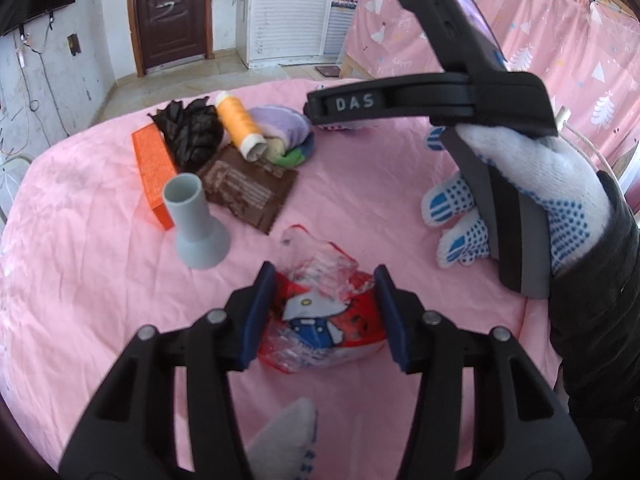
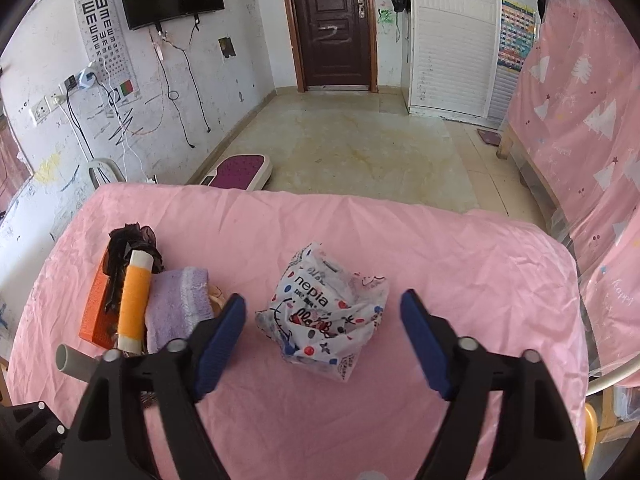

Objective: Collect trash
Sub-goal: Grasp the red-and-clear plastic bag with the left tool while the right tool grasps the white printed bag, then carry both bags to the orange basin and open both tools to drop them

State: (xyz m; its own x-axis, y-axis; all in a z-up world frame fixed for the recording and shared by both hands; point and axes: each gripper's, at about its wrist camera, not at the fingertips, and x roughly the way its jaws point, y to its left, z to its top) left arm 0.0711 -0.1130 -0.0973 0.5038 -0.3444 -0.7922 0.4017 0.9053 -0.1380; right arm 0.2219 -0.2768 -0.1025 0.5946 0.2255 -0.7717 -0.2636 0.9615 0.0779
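The left gripper (image 1: 324, 316) straddles a red wrapper (image 1: 320, 320), a crumpled clear-and-red packet with a cartoon figure, lying on the pink sheet (image 1: 360, 184). Its blue pads stand on either side of the packet, at or very near its edges; whether they are pressing it cannot be told, so the jaws read as half-closed around it rather than clearly clamped. The wrapper's longer side seems to run across the gap, from pad to pad, with a clear flap sticking out forward, away from the camera.

The right gripper (image 2: 324, 336) is wide open and empty. Ahead of it and centred between its fingers lies a white tissue pack wrapper (image 2: 326, 316), crumpled, printed with dots and "nepia". It sits just beyond the fingertips, not yet between them, so a short forward reach looks like all that is needed.

Each piece of trash is nearest to its own gripper. To the left on the sheet, well apart from both wrappers, lies a pile: an orange box (image 1: 154, 172), a black bag (image 1: 188, 136), a thread spool (image 1: 240, 128), a brown sachet (image 1: 248, 188) and a grey tube (image 1: 196, 224).
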